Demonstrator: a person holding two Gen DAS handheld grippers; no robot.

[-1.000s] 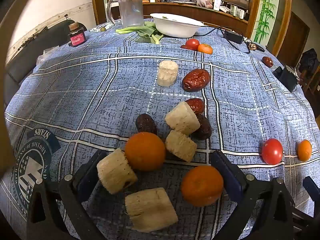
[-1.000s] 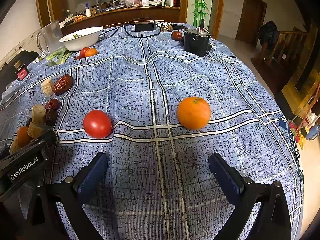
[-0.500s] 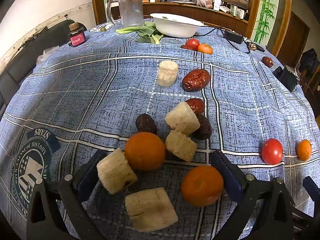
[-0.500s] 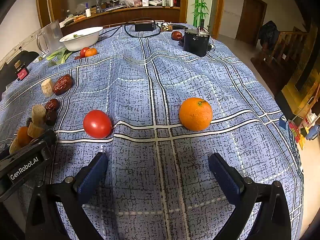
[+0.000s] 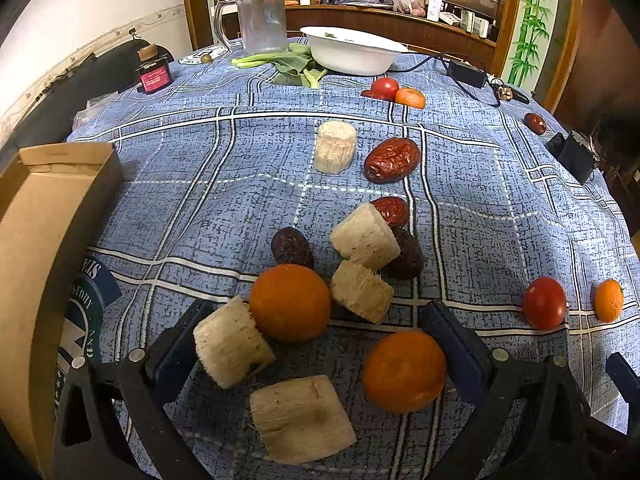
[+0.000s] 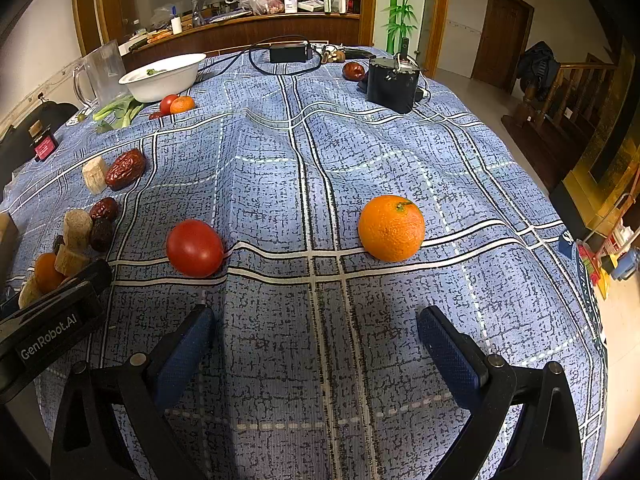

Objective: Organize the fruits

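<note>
Two grippers are spread wide over a blue checked cloth and neither holds anything. Left gripper: its blue pads flank a cluster of fruit. Between them lie two oranges, one nearer the left pad and one just beside the right pad, together with pale fibrous cane chunks; one chunk touches the left pad and the first orange, another lies nearest the camera. Beyond these, two more chunks sit among dark red dates. A separate upright chunk and a large date lie close together farther back. To the right, a tomato and a small orange lie well apart from the cluster. A cardboard box stands at the left edge. Right gripper: the cloth between its pads is bare. Ahead lie a tomato to the left and an orange to the right, apart from each other and untouched. At the far end are a white bowl, a clear jug, greens and a black device.
</note>
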